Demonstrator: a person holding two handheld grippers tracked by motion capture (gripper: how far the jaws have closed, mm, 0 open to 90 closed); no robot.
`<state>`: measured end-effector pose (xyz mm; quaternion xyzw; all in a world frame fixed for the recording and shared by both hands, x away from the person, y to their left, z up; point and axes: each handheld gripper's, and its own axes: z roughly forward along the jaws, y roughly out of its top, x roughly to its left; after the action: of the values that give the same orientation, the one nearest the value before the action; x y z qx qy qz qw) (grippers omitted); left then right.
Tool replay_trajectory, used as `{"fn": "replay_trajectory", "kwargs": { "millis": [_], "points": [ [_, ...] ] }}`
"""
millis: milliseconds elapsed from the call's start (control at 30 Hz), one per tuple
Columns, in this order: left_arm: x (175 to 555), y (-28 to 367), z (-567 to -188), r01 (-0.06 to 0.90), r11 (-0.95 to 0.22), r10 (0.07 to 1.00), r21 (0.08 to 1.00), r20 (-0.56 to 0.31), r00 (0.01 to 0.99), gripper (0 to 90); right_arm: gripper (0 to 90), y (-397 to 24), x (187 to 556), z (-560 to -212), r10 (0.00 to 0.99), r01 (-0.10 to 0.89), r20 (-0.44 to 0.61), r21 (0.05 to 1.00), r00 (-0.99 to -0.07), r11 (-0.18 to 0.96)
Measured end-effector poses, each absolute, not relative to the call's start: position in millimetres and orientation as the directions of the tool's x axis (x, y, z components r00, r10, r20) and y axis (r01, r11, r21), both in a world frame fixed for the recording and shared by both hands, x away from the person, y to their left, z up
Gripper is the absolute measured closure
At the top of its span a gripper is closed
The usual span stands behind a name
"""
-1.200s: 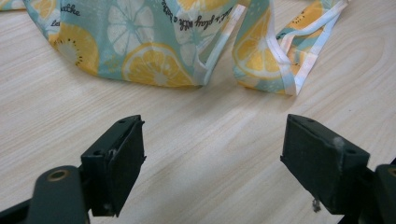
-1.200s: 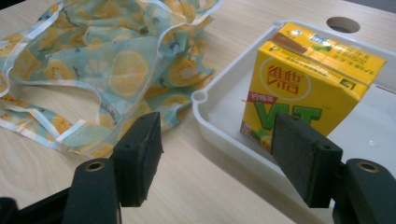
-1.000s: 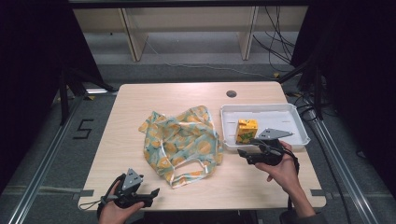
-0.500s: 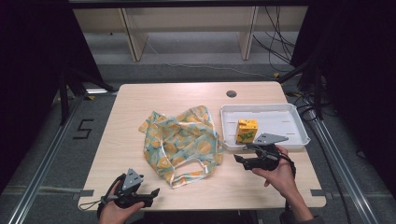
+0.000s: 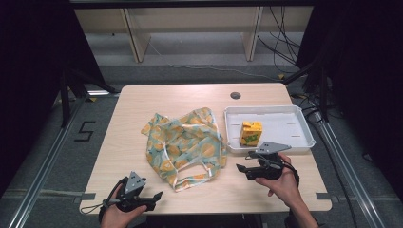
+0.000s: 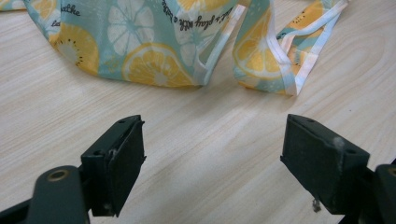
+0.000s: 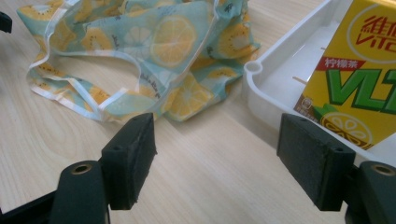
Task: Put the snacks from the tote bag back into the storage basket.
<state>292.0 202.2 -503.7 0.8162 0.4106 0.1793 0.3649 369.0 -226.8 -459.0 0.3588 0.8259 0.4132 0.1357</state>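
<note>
A fabric bag (image 5: 185, 142) printed with lemon slices lies crumpled at the middle of the wooden table. A yellow drink carton (image 5: 250, 133) stands upright in the left end of a white tray (image 5: 285, 110). My right gripper (image 5: 242, 170) hovers in front of the tray's near left corner and points left toward the bag. Its jaws have just been opening, and they are open with nothing between them (image 7: 217, 158). The right gripper view has the bag (image 7: 154, 46) ahead and the carton (image 7: 364, 84) at the right. My left gripper (image 5: 157, 197) stays open near the front edge, just short of the bag's handles (image 6: 280, 65).
The tray sits at the right of the table, its right part bare. A round cable hole (image 5: 235, 95) lies in the tabletop near the far edge. Bare wood runs along the left side and the front. Metal rails flank the table on the floor.
My right gripper has drifted a little to the left and toward the front edge, away from the tray. The left gripper, the bag and the carton have kept still.
</note>
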Motion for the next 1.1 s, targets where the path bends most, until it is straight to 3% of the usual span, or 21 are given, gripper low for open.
{"fn": "replay_trajectory", "kwargs": {
  "millis": [233,1100],
  "points": [
    [291.9,205.4,-501.7,0.533,-0.436,0.783,0.725,0.014,0.622,20.5,28.5,-227.5,364.2,-464.1,0.707,0.5,0.084,0.765,-0.703,0.406],
    [292.2,202.9,-504.5,0.536,-0.4,0.797,0.743,-0.007,0.604,20.6,22.3,-233.0,337.5,-487.2,0.684,0.505,0.066,0.727,-0.727,0.466]
  ]
}}
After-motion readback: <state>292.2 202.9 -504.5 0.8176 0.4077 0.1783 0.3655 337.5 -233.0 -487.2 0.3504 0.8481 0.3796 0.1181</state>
